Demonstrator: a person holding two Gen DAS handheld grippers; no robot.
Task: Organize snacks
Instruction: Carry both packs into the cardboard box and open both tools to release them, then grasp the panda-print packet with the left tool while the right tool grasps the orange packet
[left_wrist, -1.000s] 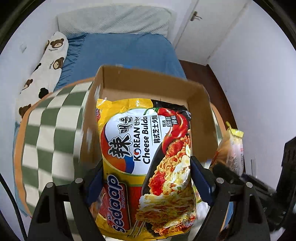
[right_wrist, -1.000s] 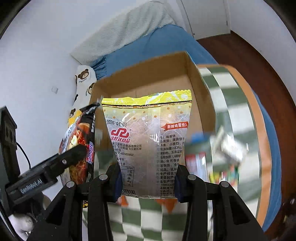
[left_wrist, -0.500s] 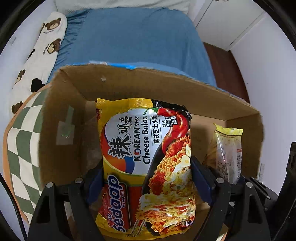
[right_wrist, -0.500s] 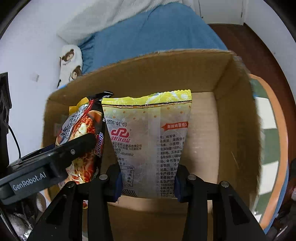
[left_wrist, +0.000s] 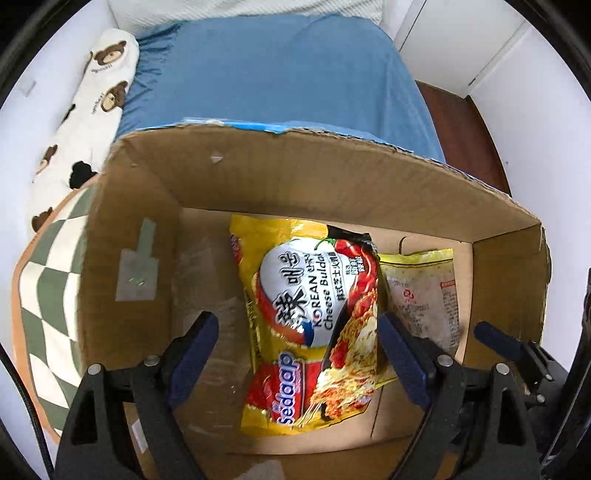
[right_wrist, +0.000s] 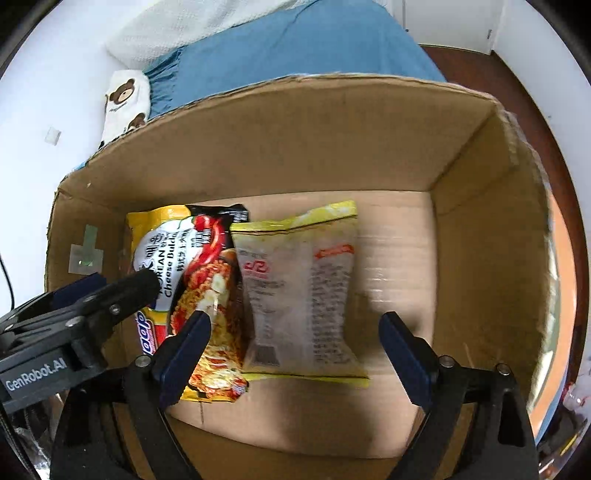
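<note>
A brown cardboard box (left_wrist: 295, 177) fills both views. On its floor lies a yellow and red instant noodle packet (left_wrist: 314, 325). Beside it, on its right, lies a clear packet with yellow ends (left_wrist: 421, 295). My left gripper (left_wrist: 299, 347) hangs over the noodle packet; its jaws are opening and the pads stand off the packet. In the right wrist view my right gripper (right_wrist: 295, 350) straddles the clear packet (right_wrist: 299, 295), jaws opening, both pads well apart from it. The noodle packet (right_wrist: 192, 266) and the left gripper (right_wrist: 114, 284) show at the left there.
The box walls (right_wrist: 295, 147) rise on all sides of both grippers. The box stands on a green and white checked cloth (left_wrist: 48, 295). Behind it are a blue bed (left_wrist: 277, 74), a bear-print pillow (left_wrist: 92, 110) and a dark wooden floor (left_wrist: 461, 122).
Both grippers sank into the box with their packets. Both sets of jaws have since spread, and the noodle packet and the clear packet now lie on the box floor.
</note>
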